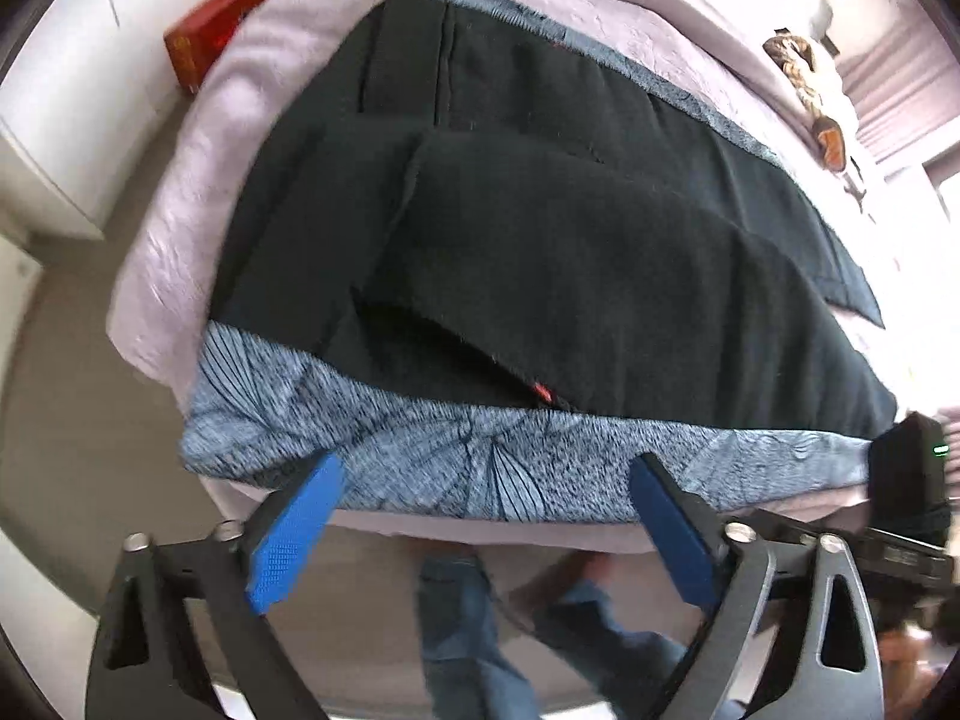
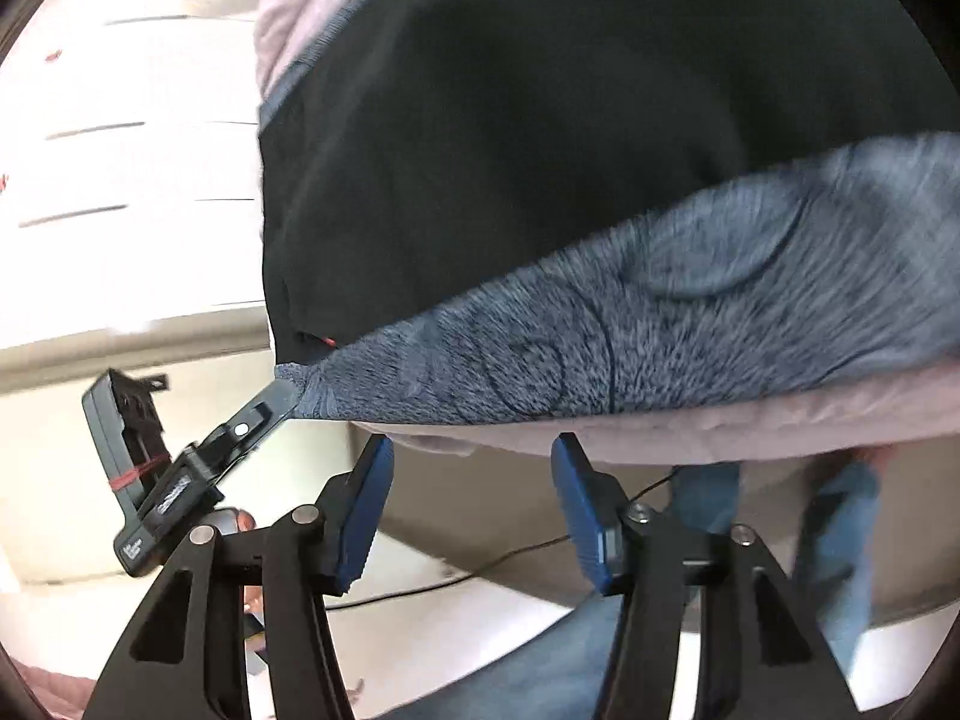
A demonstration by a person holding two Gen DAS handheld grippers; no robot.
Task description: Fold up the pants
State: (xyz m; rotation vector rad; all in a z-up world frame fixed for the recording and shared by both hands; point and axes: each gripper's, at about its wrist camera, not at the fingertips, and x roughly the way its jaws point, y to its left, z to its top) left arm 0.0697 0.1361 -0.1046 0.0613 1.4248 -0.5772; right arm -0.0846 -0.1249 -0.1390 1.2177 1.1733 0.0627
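Dark pants [image 1: 540, 228] lie spread on a blue-grey patterned blanket [image 1: 450, 468] on the bed, one layer folded over another, a small red tag at the near hem. My left gripper [image 1: 486, 468] is open and empty, its blue fingers at the blanket's near edge, short of the pants. In the right wrist view the pants [image 2: 510, 120] fill the upper part above the blanket [image 2: 660, 324]. My right gripper [image 2: 471, 450] is open and empty, just below the bed edge. The left gripper's body [image 2: 180, 480] shows at the left there.
A lilac bedsheet [image 1: 180, 192] covers the bed. A red box [image 1: 204, 30] sits at the far left bed corner, small objects [image 1: 804, 84] at the far right. White cabinets [image 2: 120, 150] stand behind. The person's jeans legs [image 1: 468, 630] and a floor cable [image 2: 510, 552] are below.
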